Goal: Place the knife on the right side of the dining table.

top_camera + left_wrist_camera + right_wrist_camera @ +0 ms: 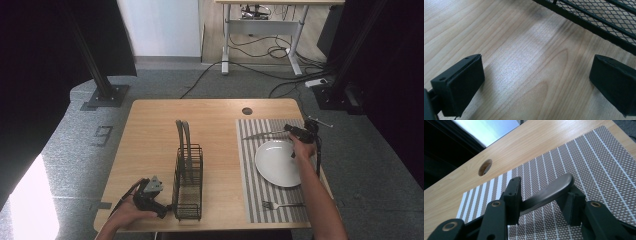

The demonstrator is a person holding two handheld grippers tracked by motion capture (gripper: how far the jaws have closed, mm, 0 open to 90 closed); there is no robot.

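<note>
At the far edge of the striped placemat (250,170), above a white plate (276,163), a knife (549,192) is clamped by its handle in the right gripper (544,200); the left gripper (536,82) is held wide apart over the wooden table (150,130), beside a black wire rack (188,175); a fork (280,204) is seen near the placemat's front edge.

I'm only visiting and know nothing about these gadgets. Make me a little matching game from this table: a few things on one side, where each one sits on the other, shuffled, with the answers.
Things:
1. white plate
2. fork
3. knife
4. black wire rack

Places:
A. between the jaws of the right gripper
B. on the bare wood beside the open left gripper
C. middle of the striped placemat
D. near edge of the placemat

Pairs: 1-C, 2-D, 3-A, 4-B
</note>
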